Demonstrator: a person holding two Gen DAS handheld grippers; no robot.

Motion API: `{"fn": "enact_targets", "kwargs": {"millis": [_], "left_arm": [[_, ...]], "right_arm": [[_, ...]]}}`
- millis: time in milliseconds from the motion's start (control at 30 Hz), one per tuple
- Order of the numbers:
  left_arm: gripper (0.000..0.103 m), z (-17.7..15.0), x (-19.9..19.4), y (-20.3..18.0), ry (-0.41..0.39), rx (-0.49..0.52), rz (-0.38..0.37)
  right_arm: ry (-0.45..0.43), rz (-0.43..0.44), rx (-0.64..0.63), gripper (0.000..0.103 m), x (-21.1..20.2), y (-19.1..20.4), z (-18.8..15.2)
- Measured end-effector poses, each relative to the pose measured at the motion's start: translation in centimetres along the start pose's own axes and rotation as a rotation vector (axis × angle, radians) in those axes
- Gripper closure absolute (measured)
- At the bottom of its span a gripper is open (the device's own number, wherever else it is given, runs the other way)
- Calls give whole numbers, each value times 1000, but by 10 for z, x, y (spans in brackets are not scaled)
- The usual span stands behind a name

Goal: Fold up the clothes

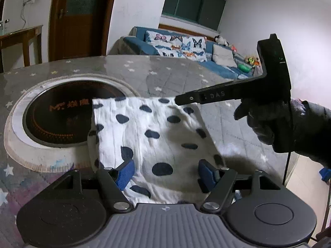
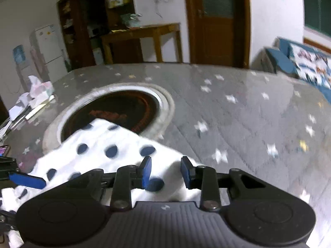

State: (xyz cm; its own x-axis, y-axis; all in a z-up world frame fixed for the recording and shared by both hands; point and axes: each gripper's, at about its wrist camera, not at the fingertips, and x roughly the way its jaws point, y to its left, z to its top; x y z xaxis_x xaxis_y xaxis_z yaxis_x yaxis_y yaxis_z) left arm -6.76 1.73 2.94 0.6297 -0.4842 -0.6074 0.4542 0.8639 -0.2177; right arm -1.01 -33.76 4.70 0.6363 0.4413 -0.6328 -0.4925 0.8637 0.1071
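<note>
Currently: spotted garment [image 1: 157,136] flat on table [image 1: 175,72] for folding; left gripper [image 1: 165,172] jaws wide, empty, straddling hem; right gripper [image 2: 165,172] jaws part-open, gripping nothing.

A home, living rm: blue sofa [image 1: 223,66] w/ butterfly cloth, fridge [image 2: 50,49], wood door [image 1: 76,18], star-cloth table [image 2: 238,111] w/ cooker.

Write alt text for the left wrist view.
A white cloth with dark blue polka dots lies on a star-patterned table, partly covering a round built-in cooktop. The left gripper hangs open above its near edge, and the gloved right hand holds the right gripper's handle over the far edge.
</note>
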Motion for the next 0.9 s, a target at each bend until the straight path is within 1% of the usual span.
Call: {"fn": "enact_targets", "kwargs": {"millis": [100, 200, 300, 467, 567, 667, 800, 900], "left_arm": [[31, 5, -7, 1, -31, -8, -3], [31, 4, -7, 3, -31, -15, 3], [31, -1, -3, 9, -13, -31, 10], [31, -6, 0, 13, 4, -52, 5], [30, -9, 3, 14, 10, -57, 2], [30, -7, 0, 14, 7, -54, 2], [30, 1, -10, 11, -27, -43, 13], [31, 11, -16, 14, -68, -49, 35]], "right_arm": [[4, 57, -56, 71, 6, 16, 18], [39, 118, -120, 71, 21, 37, 30], [89, 157, -199, 71, 40, 60, 36], [178, 154, -288, 72, 79, 83, 39], [191, 143, -293, 72, 92, 86, 38], [174, 144, -275, 72, 86, 83, 41], [132, 157, -250, 72, 57, 76, 42], [107, 158, -239, 71, 30, 69, 35]]}}
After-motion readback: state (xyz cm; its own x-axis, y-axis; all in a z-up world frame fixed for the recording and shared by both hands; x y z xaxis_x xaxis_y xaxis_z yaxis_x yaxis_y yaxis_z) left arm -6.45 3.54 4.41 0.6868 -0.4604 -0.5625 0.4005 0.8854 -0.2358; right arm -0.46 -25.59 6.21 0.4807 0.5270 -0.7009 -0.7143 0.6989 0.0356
